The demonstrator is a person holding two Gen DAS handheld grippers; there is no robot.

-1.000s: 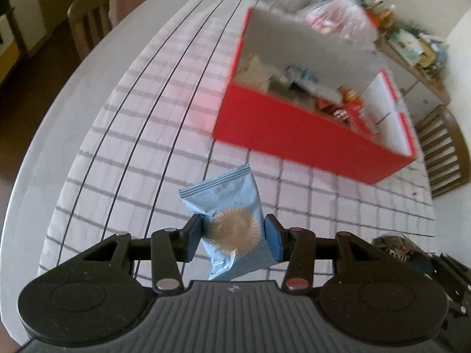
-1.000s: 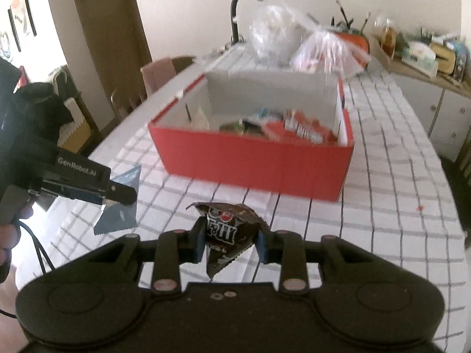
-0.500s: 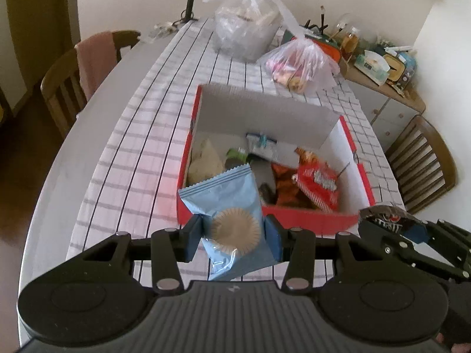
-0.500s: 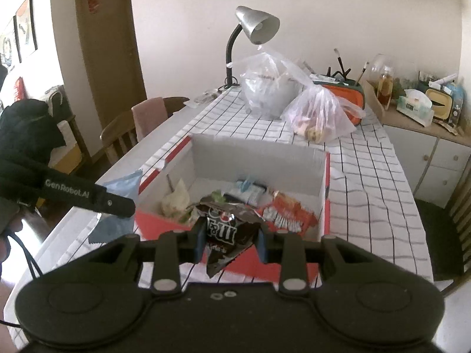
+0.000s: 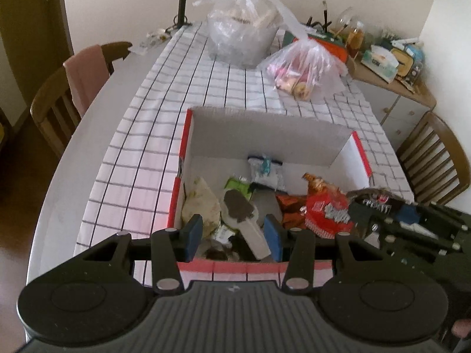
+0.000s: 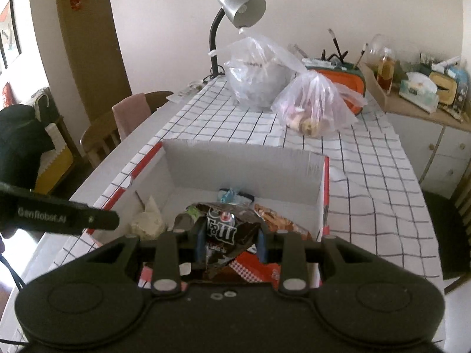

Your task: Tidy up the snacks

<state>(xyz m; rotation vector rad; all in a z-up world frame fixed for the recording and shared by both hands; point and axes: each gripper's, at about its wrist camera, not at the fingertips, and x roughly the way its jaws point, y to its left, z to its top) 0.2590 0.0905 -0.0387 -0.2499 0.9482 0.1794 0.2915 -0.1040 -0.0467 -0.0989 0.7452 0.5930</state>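
An open red box [image 5: 183,147] with white inner walls holds several snack packets. My left gripper [image 5: 234,235] hangs over the box's near end with its pads apart. The pale blue biscuit packet [image 5: 245,223] lies tilted below them inside the box, with a clear gap to the left pad. My right gripper [image 6: 231,241] is shut on a dark brown chocolate-candy packet [image 6: 226,229] above the box's near wall [image 6: 265,267]. The right gripper and its packet [image 5: 371,201] show at the right of the left wrist view. A left fingertip [image 6: 103,220] juts in from the left of the right wrist view.
Two clear plastic bags [image 5: 244,35] [image 5: 306,67] and a desk lamp [image 6: 241,8] stand on the checked tablecloth beyond the box. Wooden chairs [image 5: 59,97] [image 5: 435,158] flank the table. A cluttered side cabinet [image 6: 421,97] is at the back right.
Both grippers moved forward until they hang over the box. The blue packet, clamped between the left pads before, now lies loose below them in the box. The right still grips its dark packet.
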